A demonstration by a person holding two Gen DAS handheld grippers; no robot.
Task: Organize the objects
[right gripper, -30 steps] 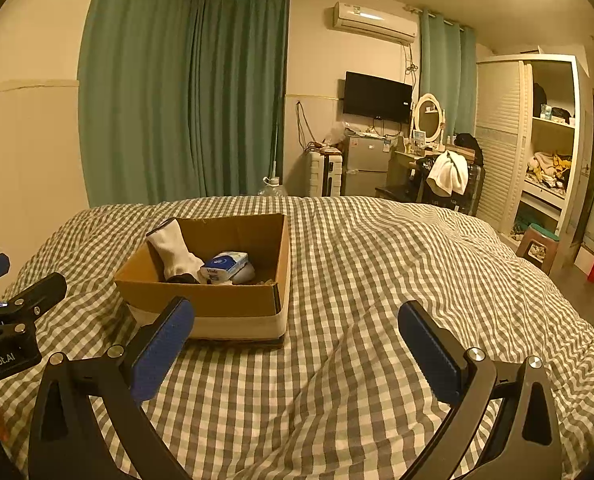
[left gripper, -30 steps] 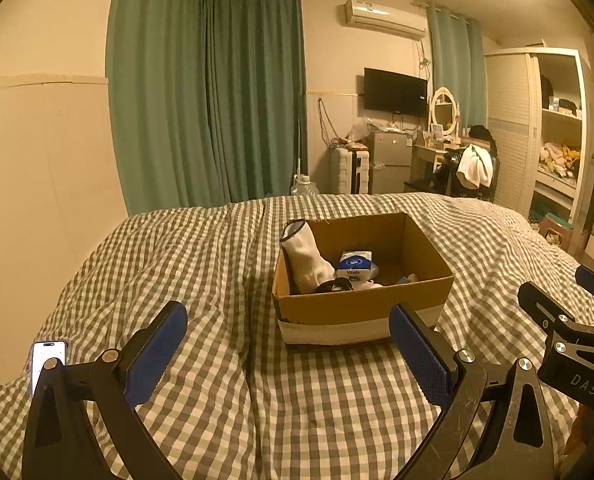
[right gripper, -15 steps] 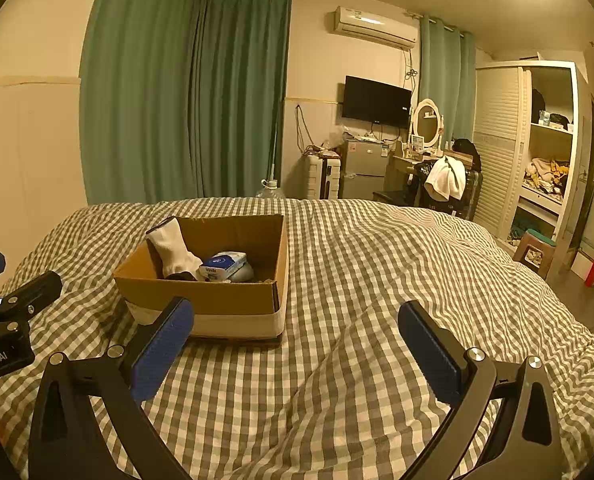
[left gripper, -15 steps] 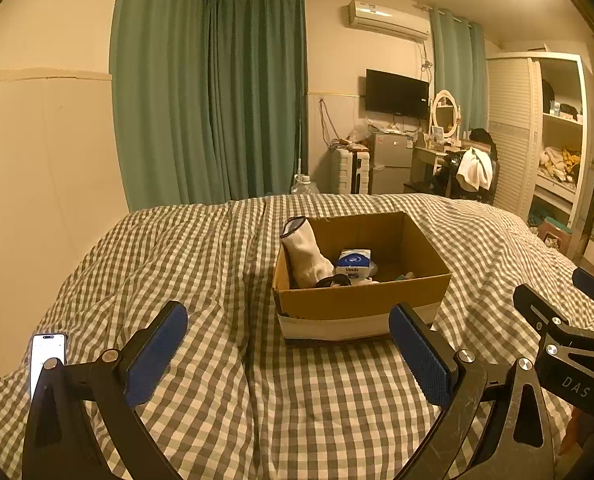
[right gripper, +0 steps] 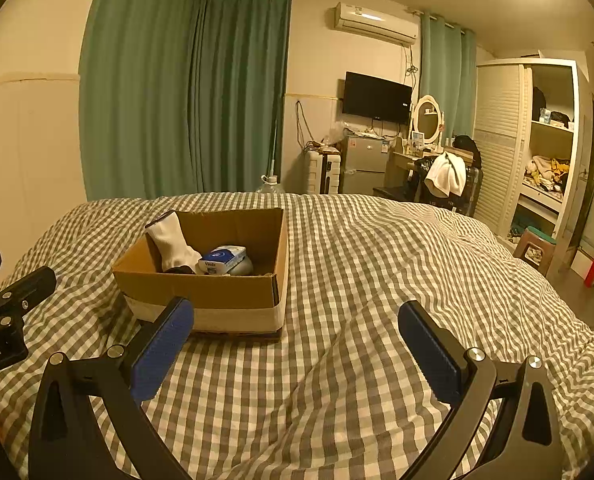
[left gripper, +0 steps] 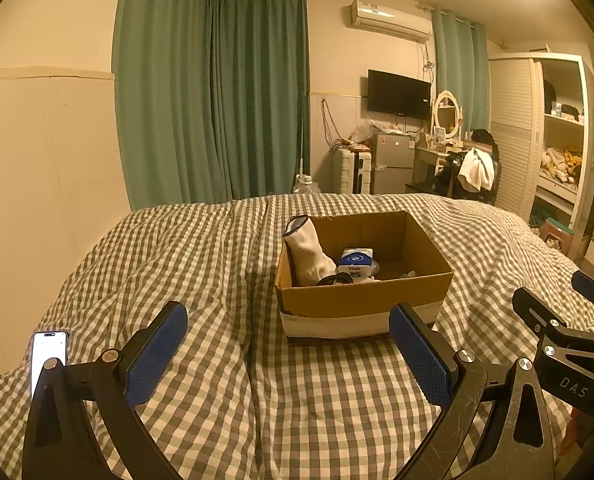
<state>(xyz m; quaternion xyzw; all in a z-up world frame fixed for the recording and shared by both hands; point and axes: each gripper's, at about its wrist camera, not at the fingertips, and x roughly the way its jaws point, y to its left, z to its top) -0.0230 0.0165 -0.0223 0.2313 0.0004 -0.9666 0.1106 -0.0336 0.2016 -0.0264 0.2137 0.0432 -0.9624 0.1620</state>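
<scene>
An open cardboard box stands on the checked bed cover. Inside it are a white sock, leaning on the left wall, a blue and white tissue pack and a dark item. My left gripper is open and empty, above the bed in front of the box. My right gripper is open and empty, to the right of the box's front. Each gripper shows at the edge of the other's view, the right one and the left one.
A lit phone lies on the bed cover at the near left. Beyond the bed are green curtains, a small fridge, a dressing table with a chair and an open wardrobe. A stool stands on the floor right.
Both views have shifted only slightly; the box sits a little higher in frame. Both grippers stay open and empty.
</scene>
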